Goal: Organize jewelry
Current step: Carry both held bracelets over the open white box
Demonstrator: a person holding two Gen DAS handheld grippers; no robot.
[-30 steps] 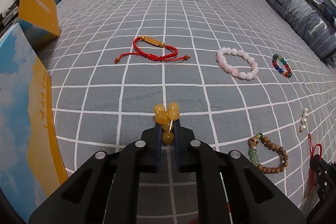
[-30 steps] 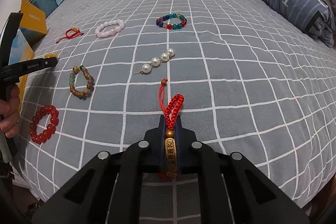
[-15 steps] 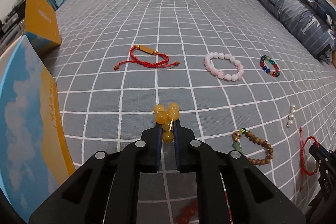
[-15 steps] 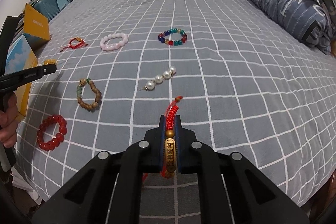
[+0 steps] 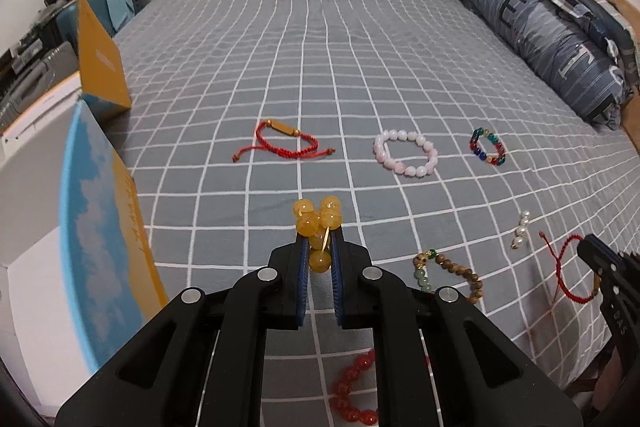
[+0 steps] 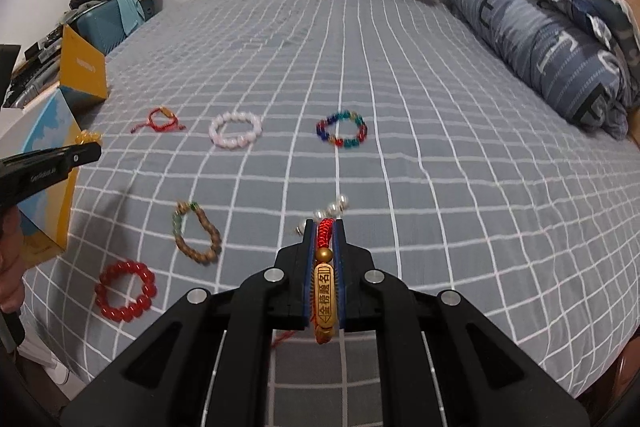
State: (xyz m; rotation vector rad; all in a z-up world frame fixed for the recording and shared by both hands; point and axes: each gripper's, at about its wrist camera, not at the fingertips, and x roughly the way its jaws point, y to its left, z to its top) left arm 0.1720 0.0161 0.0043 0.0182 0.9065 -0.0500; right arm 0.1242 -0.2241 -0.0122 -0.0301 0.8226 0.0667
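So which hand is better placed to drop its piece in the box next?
Probably the left: its tool, shut on the yellow bead bracelet, is right beside the open box; the right tool is farther off.

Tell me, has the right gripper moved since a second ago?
Yes. The right gripper has risen: its tips, once short of the pearls, now overlap them, and its red cord bracelet hangs clear of the bed.

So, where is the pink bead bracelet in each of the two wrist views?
Left wrist view: the pink bead bracelet lies right of centre, above the left gripper.
Right wrist view: the bracelet lies left of centre, in the upper half.
Shared landmark: the multicoloured bead bracelet lies just to its right in both views.
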